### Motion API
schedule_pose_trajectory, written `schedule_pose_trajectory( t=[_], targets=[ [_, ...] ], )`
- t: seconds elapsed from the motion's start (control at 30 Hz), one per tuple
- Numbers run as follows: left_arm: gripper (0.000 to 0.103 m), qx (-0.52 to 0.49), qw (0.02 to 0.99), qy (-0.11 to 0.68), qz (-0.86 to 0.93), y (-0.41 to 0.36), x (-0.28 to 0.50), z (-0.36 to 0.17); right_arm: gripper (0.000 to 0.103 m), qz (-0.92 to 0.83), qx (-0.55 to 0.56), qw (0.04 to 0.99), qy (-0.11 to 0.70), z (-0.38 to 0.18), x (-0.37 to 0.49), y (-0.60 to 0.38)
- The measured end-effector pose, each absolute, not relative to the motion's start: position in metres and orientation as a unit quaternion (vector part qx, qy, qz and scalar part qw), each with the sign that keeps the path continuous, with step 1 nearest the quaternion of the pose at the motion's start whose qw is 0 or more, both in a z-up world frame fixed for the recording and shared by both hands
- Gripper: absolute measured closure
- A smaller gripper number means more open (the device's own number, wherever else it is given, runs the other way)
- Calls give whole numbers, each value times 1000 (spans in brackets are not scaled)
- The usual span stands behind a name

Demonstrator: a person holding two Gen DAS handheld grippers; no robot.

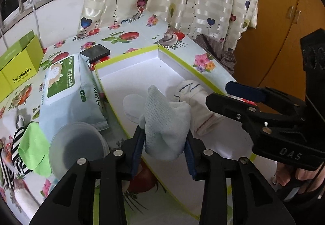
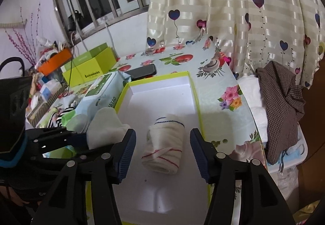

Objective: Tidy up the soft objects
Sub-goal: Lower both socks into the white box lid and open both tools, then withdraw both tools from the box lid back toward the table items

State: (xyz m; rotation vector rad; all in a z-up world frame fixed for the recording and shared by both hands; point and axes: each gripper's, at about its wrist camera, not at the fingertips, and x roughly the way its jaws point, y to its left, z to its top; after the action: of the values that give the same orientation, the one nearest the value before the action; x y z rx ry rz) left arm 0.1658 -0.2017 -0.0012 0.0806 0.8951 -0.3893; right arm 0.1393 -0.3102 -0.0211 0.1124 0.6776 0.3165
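- The pale blue sock bundle (image 1: 166,133) sits between the pads of the left tool (image 1: 165,151), above the near part of the shallow white box (image 1: 130,74) with the lime rim. The pads touch its sides, so I read it as gripped, though loosely.
- A second roll, the white sock roll (image 2: 162,149) with blue and red stripes, lies on the box floor near the right wall — the right tool (image 2: 162,151) straddles it with its jaws wide and clear of the cloth, holding nothing.
- Step in hand, as I judge it: laying the blue bundle into the box beside the striped roll. The next move calls for lowering it to the floor left of that roll, then letting go fully and lifting the right tool away without dragging either sock.
- Both tools point steeply down into the box; a hand (image 1: 300,174) shows on the right tool's handle.
- Left of the box on the worktop (image 1: 203,50) lie a wet-wipe pack (image 1: 67,87), a clear lid (image 1: 79,147), a green cloth (image 1: 32,149) and a striped cloth (image 1: 16,149) — more soft things perhaps still to sort.
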Motion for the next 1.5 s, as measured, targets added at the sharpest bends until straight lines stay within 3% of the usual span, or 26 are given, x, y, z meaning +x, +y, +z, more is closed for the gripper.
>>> schedule_pose_trajectory(
  t=[0.43,0.8,1.5],
  targets=[
    [60,21,892,408,-195,-193,145,15,45,133,35,936,323,-8,115,-305],
    [60,3,907,378,-185,-167,97,37,35,143,-11,941,305,12,72,-269],
    [60,-25,921,360,-145,-109,44,41,33,185,-65,933,303,19,37,-201]
  ],
)
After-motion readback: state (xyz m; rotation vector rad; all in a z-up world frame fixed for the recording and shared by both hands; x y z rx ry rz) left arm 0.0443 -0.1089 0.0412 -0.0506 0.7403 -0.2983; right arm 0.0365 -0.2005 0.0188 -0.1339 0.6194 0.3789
